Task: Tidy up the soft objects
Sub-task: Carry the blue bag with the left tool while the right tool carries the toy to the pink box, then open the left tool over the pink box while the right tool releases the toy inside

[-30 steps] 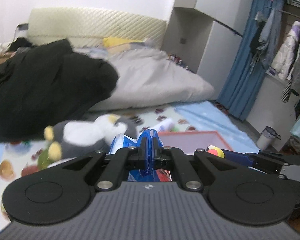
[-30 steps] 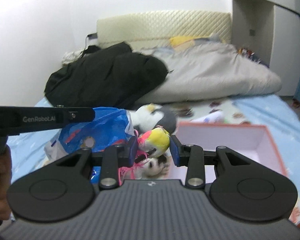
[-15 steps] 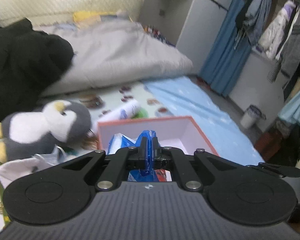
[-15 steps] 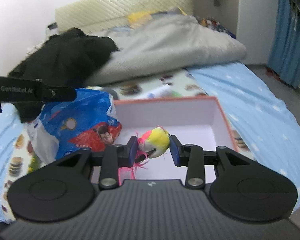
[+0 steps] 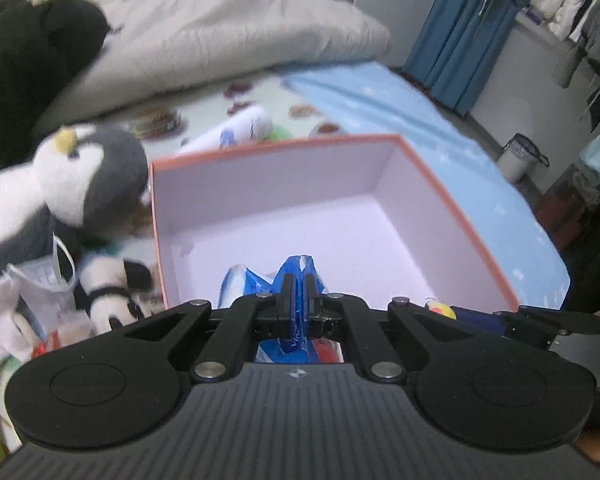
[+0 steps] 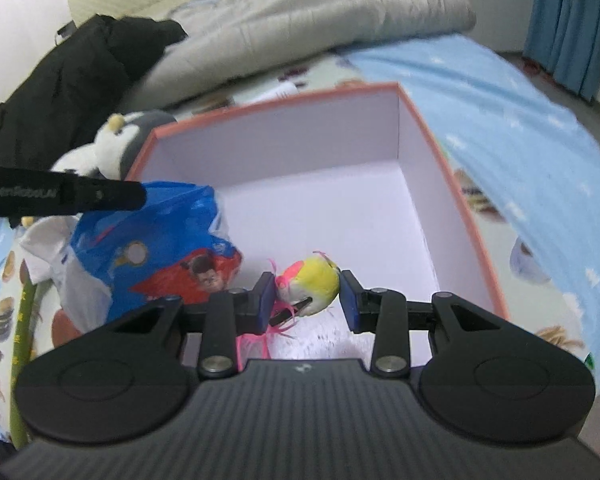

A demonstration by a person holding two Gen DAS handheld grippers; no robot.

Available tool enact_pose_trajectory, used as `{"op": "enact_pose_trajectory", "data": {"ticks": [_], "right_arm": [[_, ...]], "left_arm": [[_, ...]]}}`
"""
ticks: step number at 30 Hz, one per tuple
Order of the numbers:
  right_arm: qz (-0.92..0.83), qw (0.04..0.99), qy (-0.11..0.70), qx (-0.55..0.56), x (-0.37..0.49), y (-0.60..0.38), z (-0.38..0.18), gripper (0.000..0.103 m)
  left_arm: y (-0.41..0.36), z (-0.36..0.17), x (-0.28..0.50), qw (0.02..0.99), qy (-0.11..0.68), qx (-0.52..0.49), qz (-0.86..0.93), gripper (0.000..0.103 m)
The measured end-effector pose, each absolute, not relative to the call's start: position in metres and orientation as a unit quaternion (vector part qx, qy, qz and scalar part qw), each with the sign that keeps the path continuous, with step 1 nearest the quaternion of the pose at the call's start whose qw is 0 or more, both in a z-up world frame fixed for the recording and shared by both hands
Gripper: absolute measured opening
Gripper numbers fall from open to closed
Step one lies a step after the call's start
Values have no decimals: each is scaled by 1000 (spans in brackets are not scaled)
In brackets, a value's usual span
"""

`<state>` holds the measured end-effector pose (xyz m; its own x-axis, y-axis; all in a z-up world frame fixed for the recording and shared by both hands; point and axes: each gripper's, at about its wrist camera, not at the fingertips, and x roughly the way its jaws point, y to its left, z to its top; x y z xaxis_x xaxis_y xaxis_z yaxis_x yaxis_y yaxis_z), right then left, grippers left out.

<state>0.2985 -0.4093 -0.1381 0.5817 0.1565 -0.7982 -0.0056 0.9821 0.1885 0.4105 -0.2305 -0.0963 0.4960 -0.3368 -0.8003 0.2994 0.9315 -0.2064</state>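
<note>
Bedroom floor under a printed mat (image 6: 4, 320) and a blue sheet (image 6: 512, 120); behind, black clothing (image 6: 68, 80) at far left, grey duvet (image 6: 300, 20) beside it, blue curtain (image 5: 460, 40) at far right.

Left to right on the floor: penguin plush (image 5: 80, 176) lying against the box's left outer wall, a small panda plush (image 5: 108, 292) below it near the box's near-left corner, then the open box (image 6: 452, 184), salmon outside, pale lilac inside.

Left hand-held gripper (image 5: 299, 280): pinched tight on the neck of a blue bag (image 6: 148, 252), bag hanging over the box's near-left corner, partly inside the rim.

Right hand-held gripper (image 6: 306, 294): closed on a yellow-and-pink plush (image 6: 312, 284), pink strings (image 6: 256, 344) trailing below, held above the box's floor near its near edge; contact with the floor not discernible.

Small bin (image 5: 520, 156) on the bare floor at far right.
</note>
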Motion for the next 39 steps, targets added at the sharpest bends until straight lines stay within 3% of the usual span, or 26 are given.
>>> {"op": "enact_pose_trajectory", "data": {"ticks": [4,8,12,17,35,39], "right_arm": [[60,874,470,107,299,-414,-146,41],[32,875,469,116,298,-419,-140,55],[28,885,447,123,288,-420,-122,55],[31,904,411,111,266,-412,-87,55],[86,944,309,73,167,-350,-2,55],[101,949,292,68,151,-334,6,55]], "left_arm": [[-224,-111,414,851,493,-18,-182,5],[-216,-106,411,849,501,-11,-169,9],[-207,-86,397,860,481,-10,-171,27],[-192,-54,374,873,456,-21,-172,38],[-99,28,255,918,362,-45,-155,39],[-75,35,226,925,347,-54,-148,44]]}}
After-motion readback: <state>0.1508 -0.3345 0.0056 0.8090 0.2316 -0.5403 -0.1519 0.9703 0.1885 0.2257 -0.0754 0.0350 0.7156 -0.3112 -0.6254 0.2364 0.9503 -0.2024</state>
